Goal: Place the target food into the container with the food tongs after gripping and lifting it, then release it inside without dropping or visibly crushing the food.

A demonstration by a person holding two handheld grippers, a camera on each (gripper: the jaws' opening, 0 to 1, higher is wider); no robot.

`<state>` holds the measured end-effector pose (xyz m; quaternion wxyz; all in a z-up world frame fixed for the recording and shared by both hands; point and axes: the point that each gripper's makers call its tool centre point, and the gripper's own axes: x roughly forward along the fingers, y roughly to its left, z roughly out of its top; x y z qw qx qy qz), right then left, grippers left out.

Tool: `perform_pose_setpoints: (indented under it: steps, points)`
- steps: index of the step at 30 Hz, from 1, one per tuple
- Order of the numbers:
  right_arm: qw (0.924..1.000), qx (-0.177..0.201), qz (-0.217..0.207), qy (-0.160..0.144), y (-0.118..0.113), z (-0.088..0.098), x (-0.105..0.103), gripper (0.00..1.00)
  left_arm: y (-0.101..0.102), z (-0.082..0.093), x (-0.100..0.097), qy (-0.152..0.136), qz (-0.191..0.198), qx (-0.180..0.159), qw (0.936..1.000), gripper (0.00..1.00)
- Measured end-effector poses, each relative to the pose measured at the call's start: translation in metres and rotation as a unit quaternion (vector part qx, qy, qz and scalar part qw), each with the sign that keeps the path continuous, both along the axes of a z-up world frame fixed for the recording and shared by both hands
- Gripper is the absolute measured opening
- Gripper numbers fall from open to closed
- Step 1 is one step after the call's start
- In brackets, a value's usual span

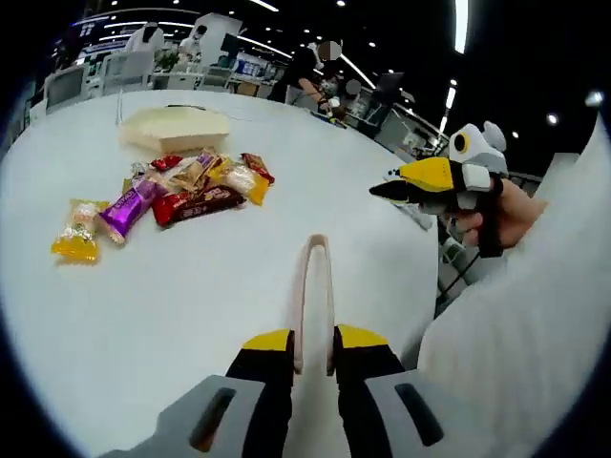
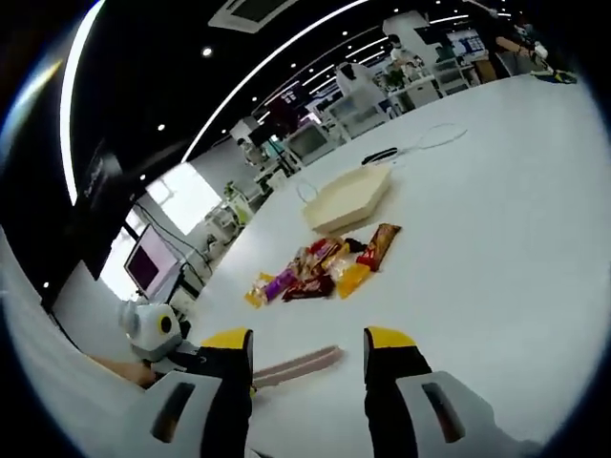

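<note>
Nearest to us in the left gripper view, our left gripper (image 1: pixel 313 355) has its two jaws closed on the handle end of the food tongs (image 1: pixel 315 286), whose pale arms run forward over the white table (image 1: pixel 191 315), tips close together and holding nothing. Taking the snack pile (image 1: pixel 196 186) as our landmark, the tongs sit well short of it and off to its right.

We judge the step in hand to be the approach to the food, with nothing gripped yet. To do it well, we should bring the tips toward one packet at the edge of the pile, ease the jaws so the tongs spread, straddle that single wrapper, and squeeze only enough to lift it.

Reading the pile left to right: a yellow packet (image 1: pixel 78 231) lies apart on the left, a purple packet (image 1: pixel 129 208) next to it, then a dark red bar (image 1: pixel 199 203) and mixed wrappers. The packets look light, crinkly and slippery. Just beyond the pile sits the shallow pale container (image 1: pixel 177 129), apparently empty.

In the right gripper view, our right gripper (image 2: pixel 307 355) has its jaws spread wide and holds nothing; the tongs pass across between them without being held.
</note>
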<state>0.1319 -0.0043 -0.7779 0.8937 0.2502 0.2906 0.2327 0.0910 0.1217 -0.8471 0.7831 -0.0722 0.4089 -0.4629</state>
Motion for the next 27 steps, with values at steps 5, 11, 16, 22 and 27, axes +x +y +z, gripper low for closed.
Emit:
perform_pose_setpoints:
  steps: [5, 11, 16, 22, 27]
  points:
    - [0.9999, 0.012, -0.004, 0.000, -0.001, 0.003, 0.003, 0.46, -0.002, 0.001, -0.003, 0.043, 0.009, -0.010, 0.9990, 0.12]
    - [0.9993, 0.035, -0.016, 0.002, -0.003, 0.007, 0.001, 0.45, -0.005, 0.005, -0.005, 0.074, 0.019, -0.025, 0.9968, 0.06]
    - [0.9993, 0.036, -0.005, 0.003, -0.001, 0.007, -0.004, 0.43, 0.001, 0.013, 0.003, 0.065, 0.041, -0.022, 0.9968, 0.04]
    - [0.9983, 0.058, 0.004, 0.002, 0.006, 0.008, -0.012, 0.43, 0.006, 0.028, 0.005, 0.068, 0.054, -0.040, 0.9954, 0.04]
    - [0.9956, 0.077, 0.054, 0.006, 0.028, 0.010, -0.023, 0.43, 0.011, 0.038, 0.009, 0.064, 0.072, -0.050, 0.9941, 0.05]
